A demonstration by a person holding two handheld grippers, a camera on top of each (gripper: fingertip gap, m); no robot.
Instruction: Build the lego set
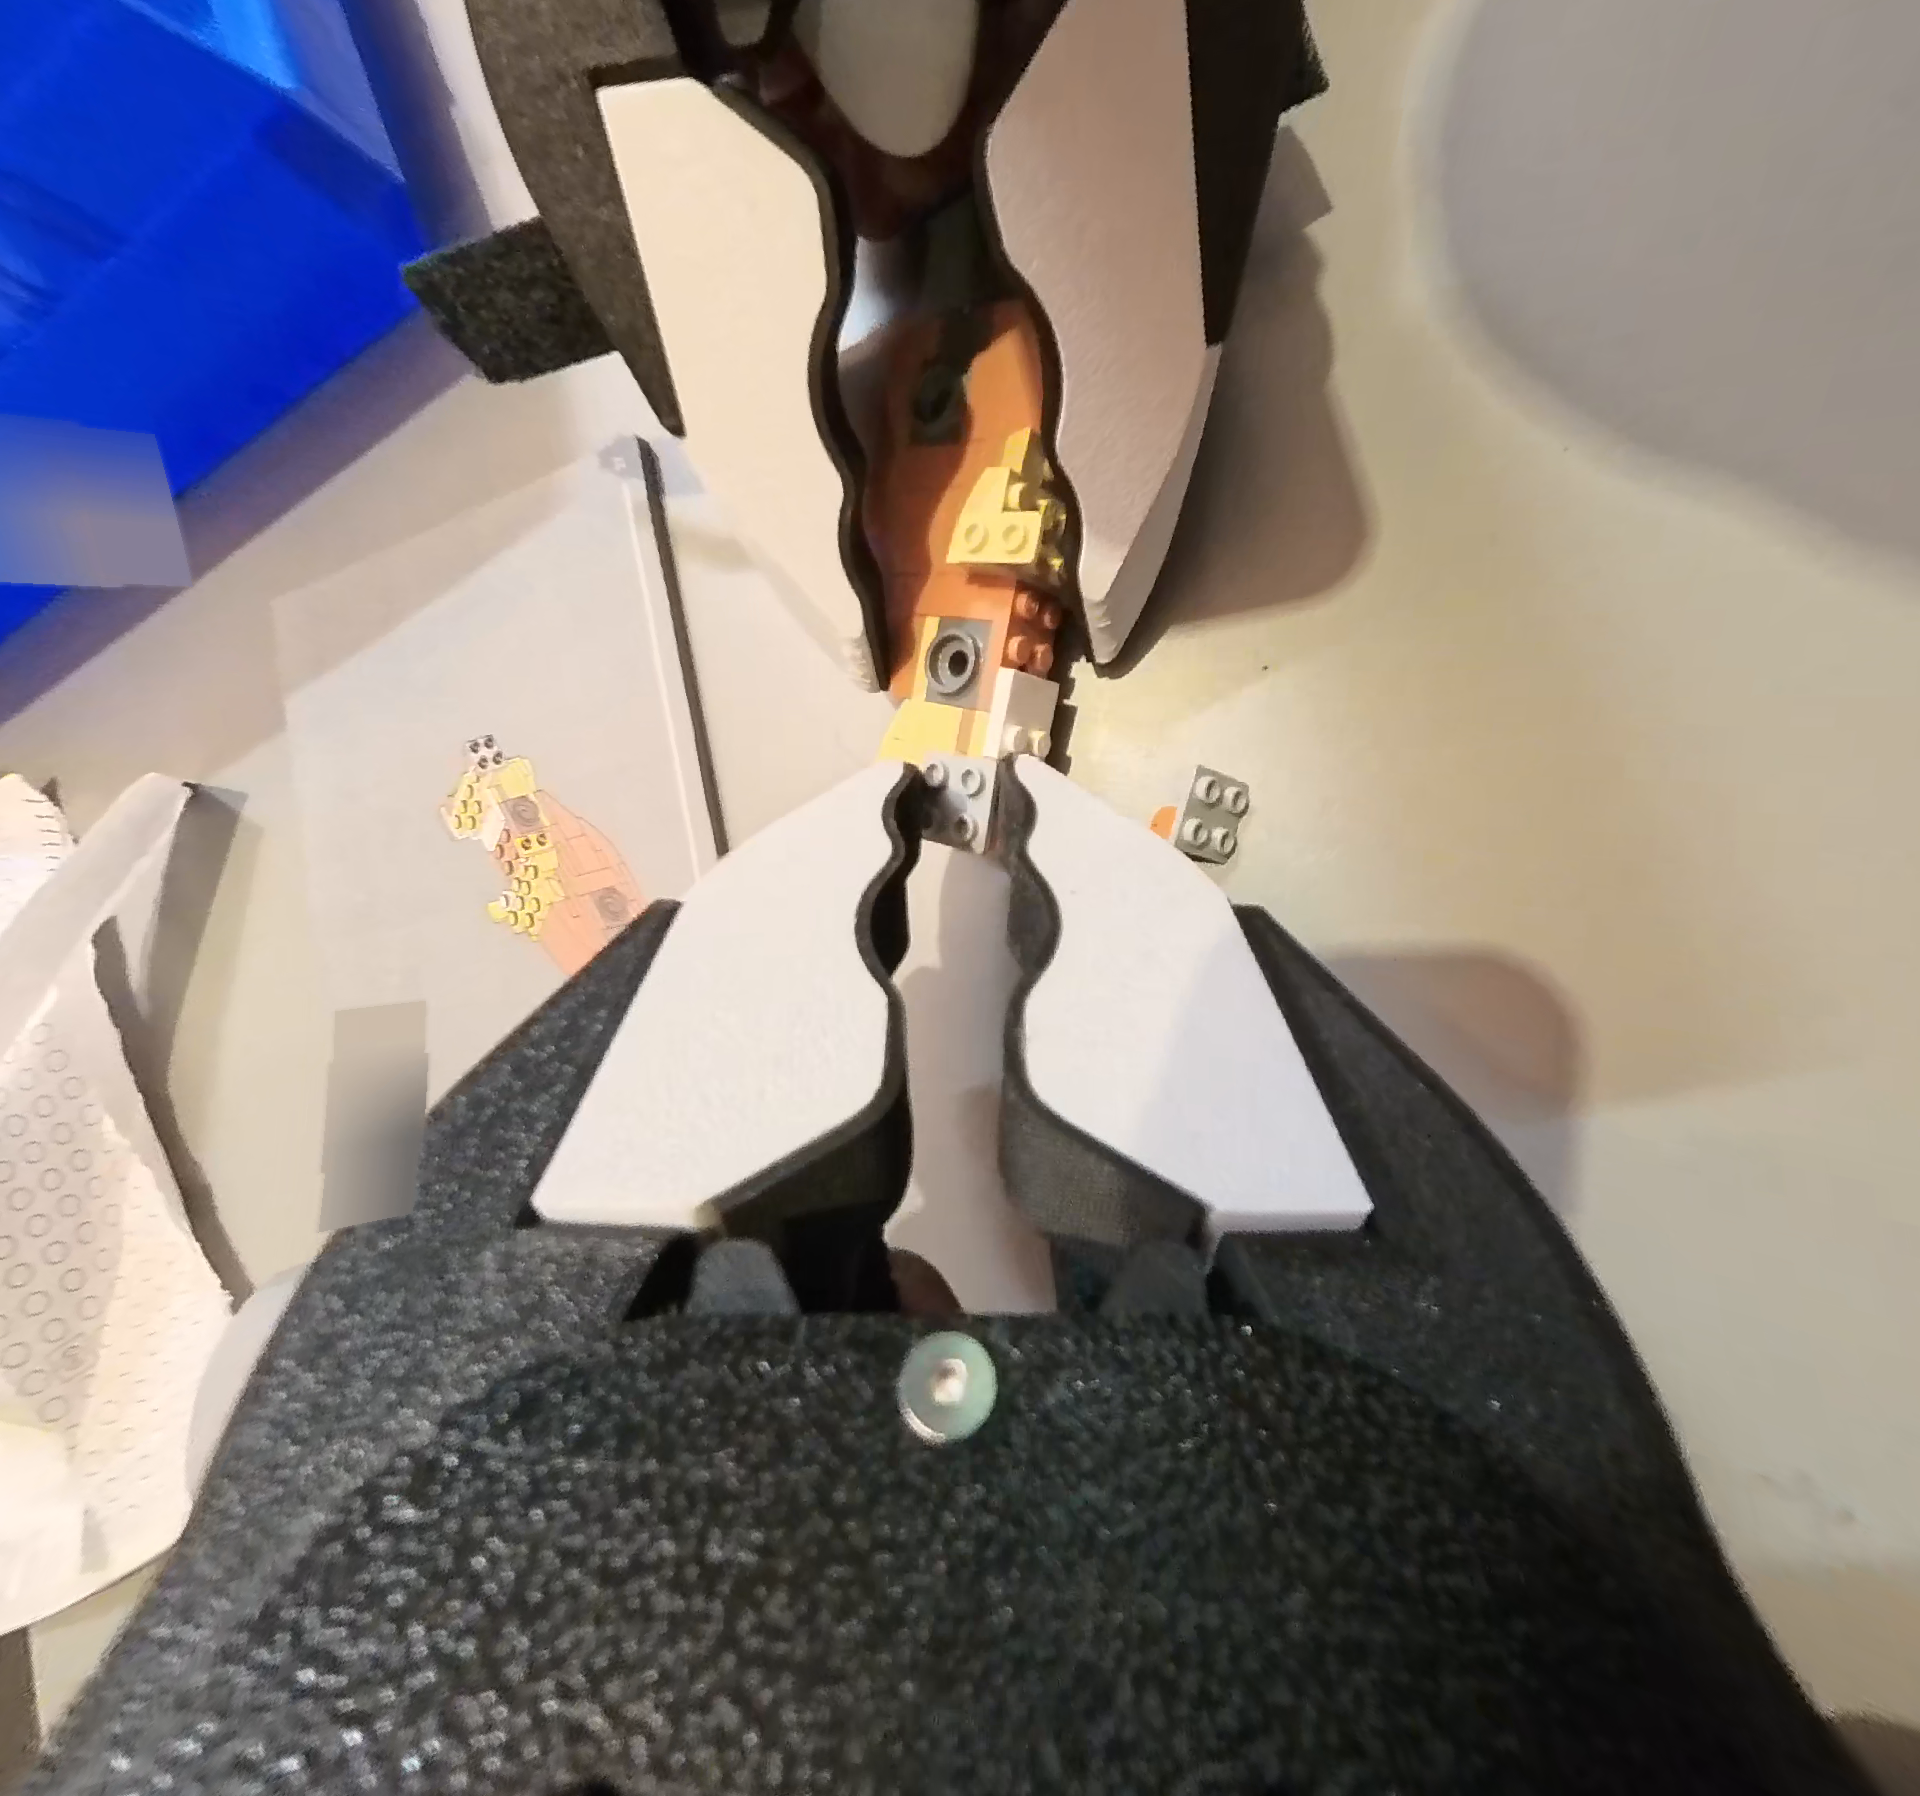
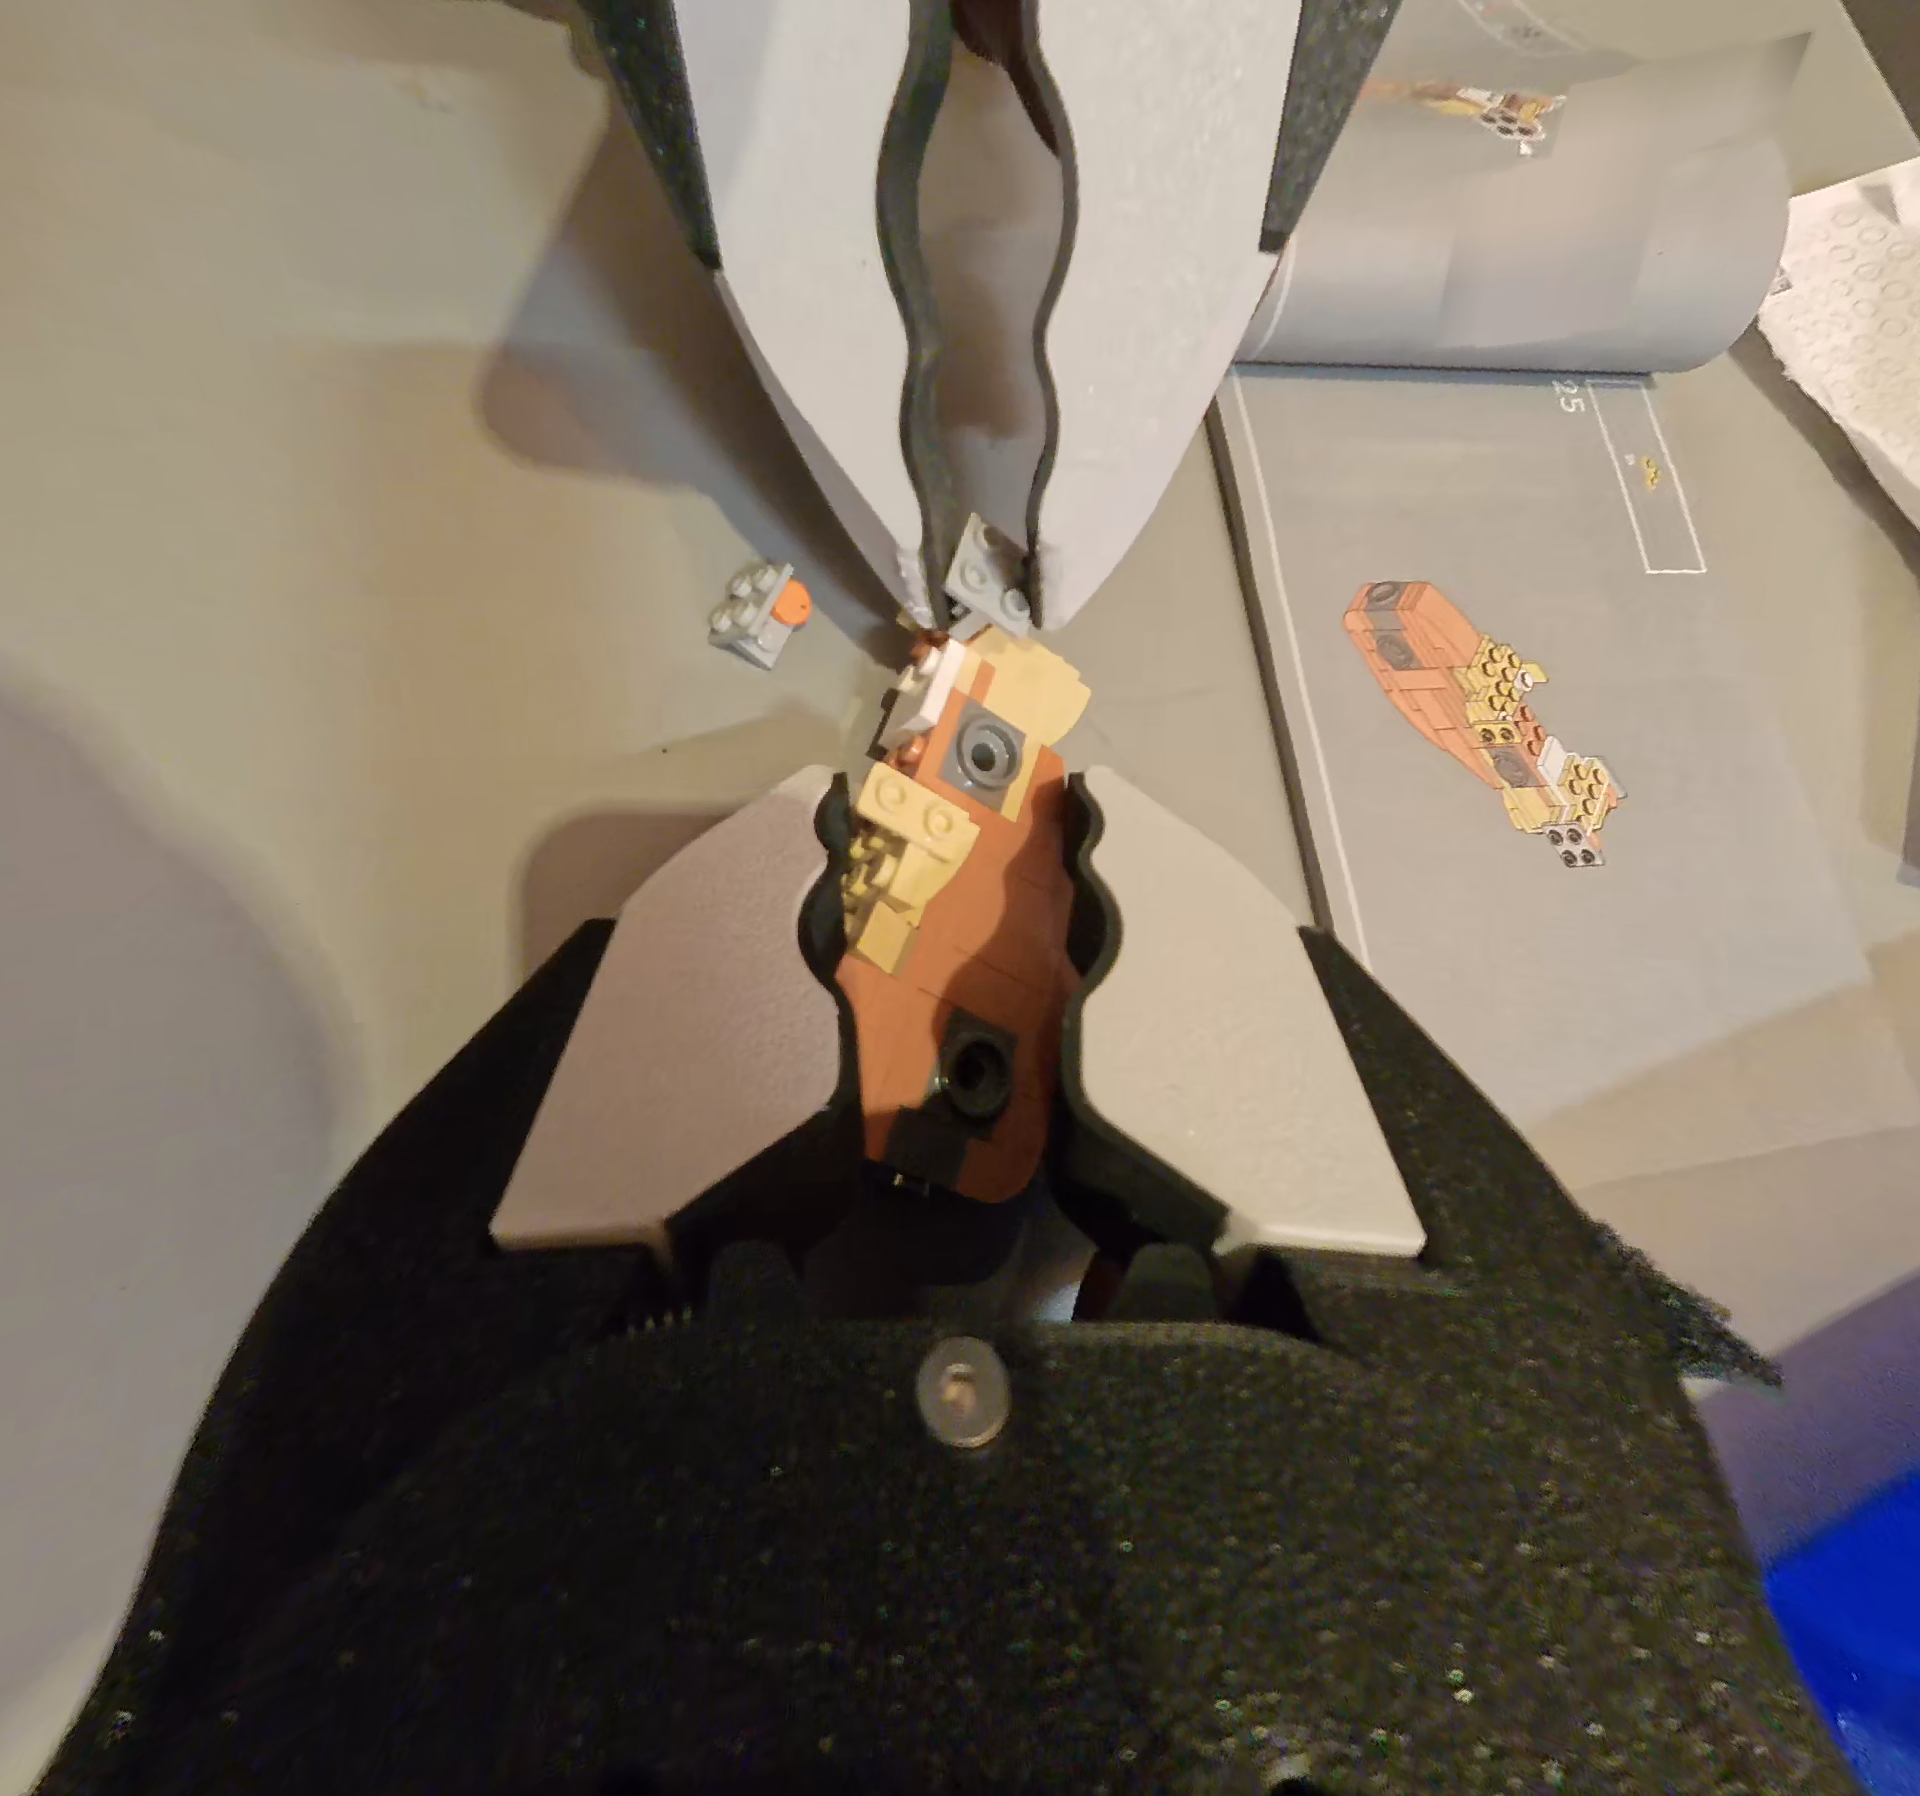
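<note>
My left gripper (image 1: 961, 796) is shut on a small light grey 2x2 plate (image 1: 964, 804) and holds it against the front end of the brown and tan lego model (image 1: 961, 562). My right gripper (image 2: 951, 790) is shut on that model (image 2: 956, 925), which has tan pieces, grey round sockets and a white piece at its tip. The two grippers face each other tip to tip above the table. In the right wrist view the grey plate (image 2: 987, 572) sits between the left gripper's tips, touching the model's tip.
A loose grey 2x2 brick with a small orange piece (image 1: 1210, 811) lies on the table beside the tips; it also shows in the right wrist view (image 2: 753, 616). The open instruction booklet (image 2: 1507, 707) lies to one side. A blue bin (image 1: 177, 219) and white perforated paper (image 1: 62, 1175) are at the left. Only a small space, under 4 cm, lies between the two pairs of fingers.
</note>
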